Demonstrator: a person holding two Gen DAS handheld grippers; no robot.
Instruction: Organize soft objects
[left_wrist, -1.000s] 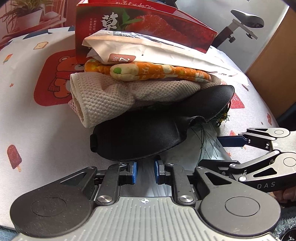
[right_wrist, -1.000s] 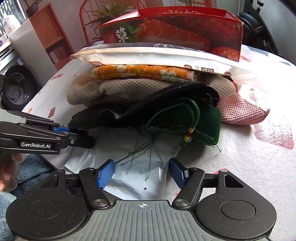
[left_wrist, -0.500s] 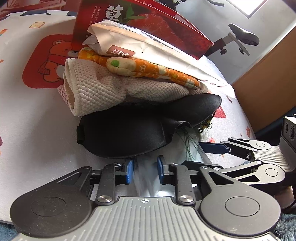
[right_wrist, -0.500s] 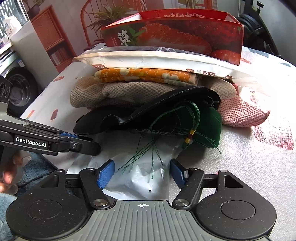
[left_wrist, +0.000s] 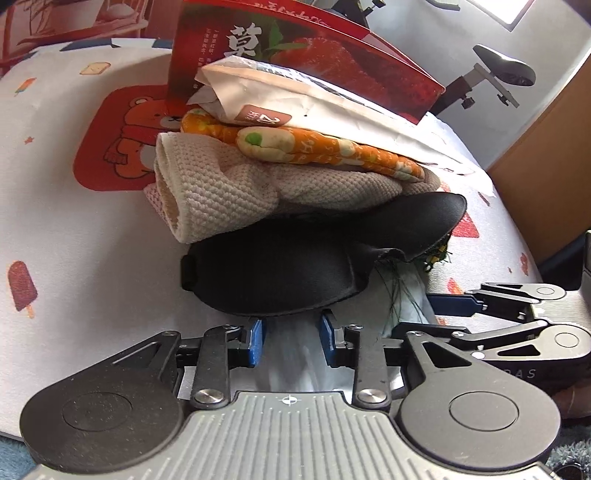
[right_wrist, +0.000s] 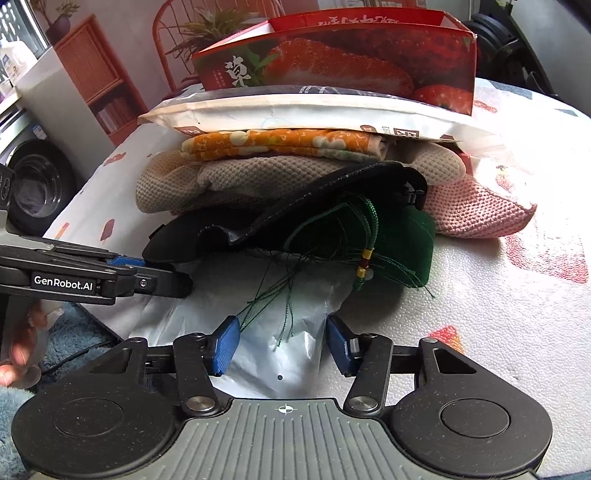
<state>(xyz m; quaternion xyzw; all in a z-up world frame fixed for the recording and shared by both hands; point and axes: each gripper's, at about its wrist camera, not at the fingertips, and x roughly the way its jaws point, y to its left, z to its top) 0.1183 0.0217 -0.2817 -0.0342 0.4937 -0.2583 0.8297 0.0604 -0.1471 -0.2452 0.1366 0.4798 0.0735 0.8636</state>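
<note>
Stack: I am seeing a mask (left_wrist: 280, 273) lying under a beige towel (left_wrist: 229, 188), an orange cloth (left_wrist: 317, 151) and a white mailer (left_wrist: 295, 107), with a red box (right_wrist: 332, 62) behind.
Bag: white plastic bag (right_wrist: 280, 354) is lying under the pile's near edge, a green pouch (right_wrist: 402, 240) resting on it.
Left gripper (left_wrist: 291, 334): I am opening its jaws; bag between them, unpinched.
Right gripper (right_wrist: 282, 349): I am closing its jaws around the bag, pads not touching.

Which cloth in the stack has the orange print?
The thin folded cloth, right under the white padded envelope. The beige knitted towel and pink knitted towel below it are plain and thicker.
</note>
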